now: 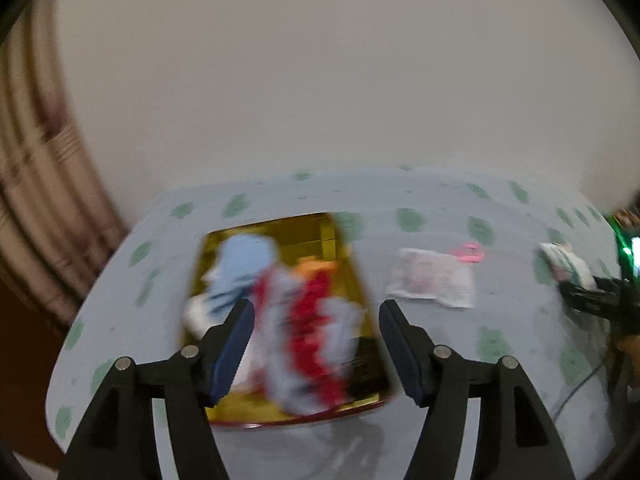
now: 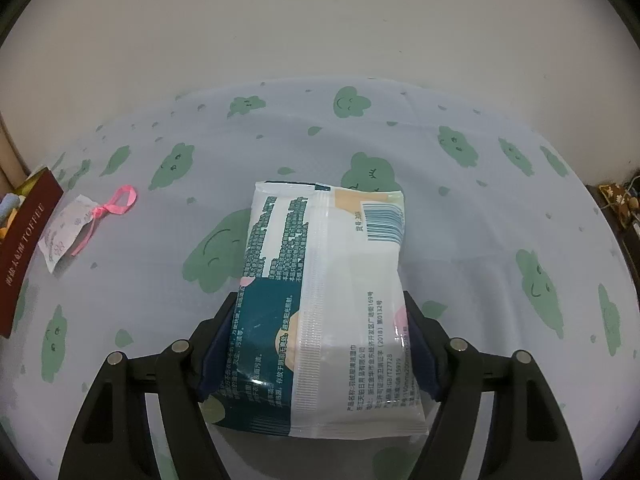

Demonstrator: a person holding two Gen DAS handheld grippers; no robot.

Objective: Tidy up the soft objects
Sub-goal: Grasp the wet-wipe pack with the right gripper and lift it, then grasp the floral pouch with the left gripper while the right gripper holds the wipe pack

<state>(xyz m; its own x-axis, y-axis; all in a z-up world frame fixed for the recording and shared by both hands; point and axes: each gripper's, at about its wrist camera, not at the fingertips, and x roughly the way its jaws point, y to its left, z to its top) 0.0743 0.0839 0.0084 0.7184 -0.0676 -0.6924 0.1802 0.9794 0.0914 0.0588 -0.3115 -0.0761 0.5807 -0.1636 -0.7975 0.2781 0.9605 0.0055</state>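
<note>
**Wipes pack in right gripper; left gripper spread over box**

Right gripper (image 2: 320, 344): clenched on wipes pack (image 2: 324, 304), both pads pressed against the pack's long sides, near its lower half. Pack: white and teal, barcode at far end, back seam facing up, far end reaching out over the tablecloth (image 2: 480, 240); lifted or resting, cannot tell. Left of pack, well apart: small white pouch (image 2: 66, 232) with pink ribbon (image 2: 116, 206), flat on the cloth. Further left of pack, at frame edge: maroon box side (image 2: 28, 256) with printed lettering, soft items just visible inside.

Left gripper (image 1: 316, 344): released, fingers (image 1: 236, 344) spread wide, nothing between them. Beyond the fingers: gold-lined box (image 1: 308, 232), red rim at near edge, on the cloth. Inside box, blurred: light blue soft item (image 1: 240, 272) at left, red-and-white soft item (image 1: 316, 344) at centre, orange item (image 1: 316, 266) behind it. Right of box, near: pouch and ribbon on the cloth. Far right of box: pack held in the right gripper, blurred.
</note>
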